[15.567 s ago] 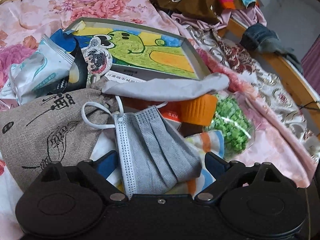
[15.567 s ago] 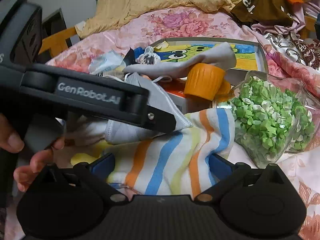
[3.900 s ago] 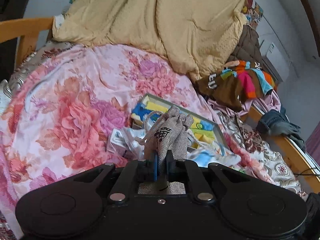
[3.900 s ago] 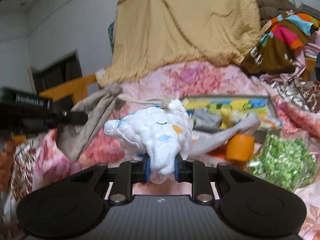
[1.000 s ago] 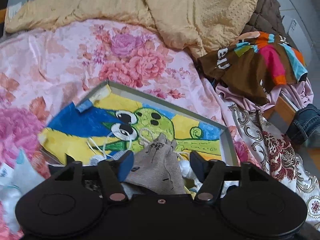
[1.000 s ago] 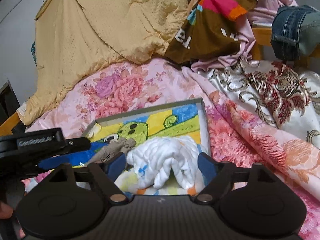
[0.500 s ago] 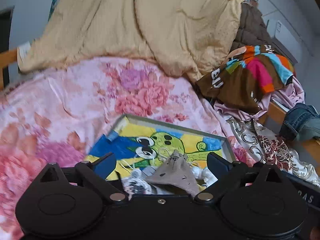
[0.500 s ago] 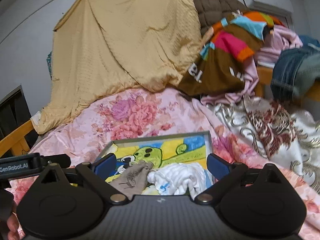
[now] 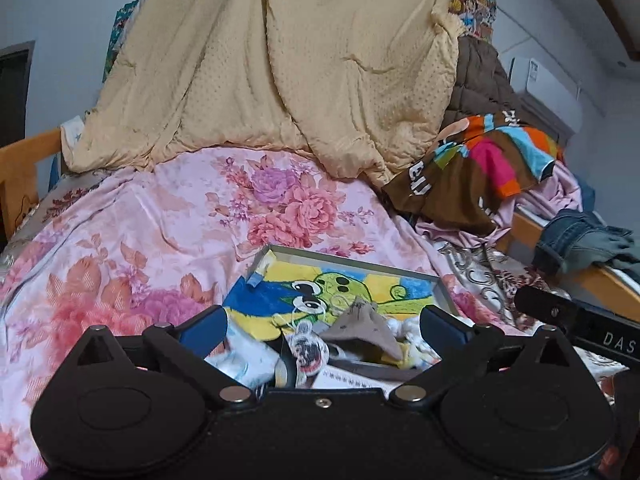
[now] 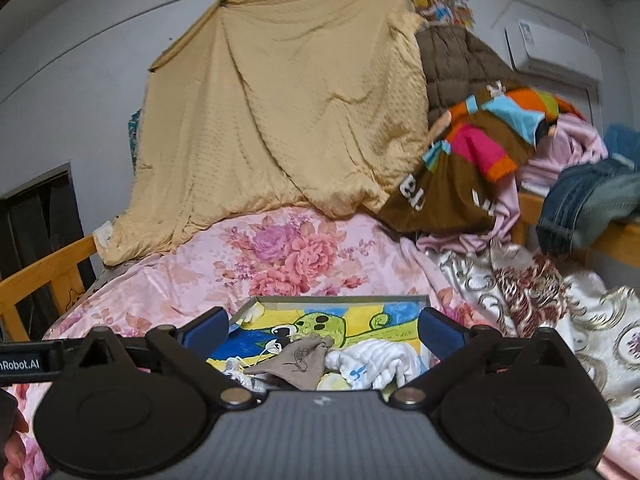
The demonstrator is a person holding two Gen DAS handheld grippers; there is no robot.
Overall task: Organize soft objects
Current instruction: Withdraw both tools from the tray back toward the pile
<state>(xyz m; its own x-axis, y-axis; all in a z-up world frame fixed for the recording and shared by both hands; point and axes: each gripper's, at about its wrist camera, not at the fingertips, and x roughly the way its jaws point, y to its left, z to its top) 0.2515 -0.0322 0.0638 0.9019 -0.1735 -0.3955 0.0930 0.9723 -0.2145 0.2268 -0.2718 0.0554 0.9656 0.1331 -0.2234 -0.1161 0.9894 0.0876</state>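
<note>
Tray (image 10: 340,300) with the cartoon frog picture, lying flat on the pink floral quilt (image 10: 200,280) at twelve o'clock of both cameras, serving, by the look of it, as the collecting spot for the soft things; burlap pouch (image 10: 298,362) slumped on the picture at about eleven o'clock of the white knitted cloth (image 10: 380,360), the two touching; a small printed tag (image 9: 306,350) and pale wrappers just at nine o'clock of the pouch in the left view. Right gripper (image 10: 324,330) with jaws spread wide, just been opening, nothing pressed between the blue pads, white cloth lying loose beyond them; left gripper (image 9: 322,326) likewise spread wide and just been opening, pouch resting free on the tray beyond its fingers. Judged a release of both items, done together, one per hand; limp fabrics likely to stay where dropped, sagging rather than rolling. Yellow blanket (image 9: 280,80) hanging at twelve o'clock, striped garment (image 9: 480,168) and jeans (image 9: 580,240) heaped at two o'clock, well apart from the tray.
</note>
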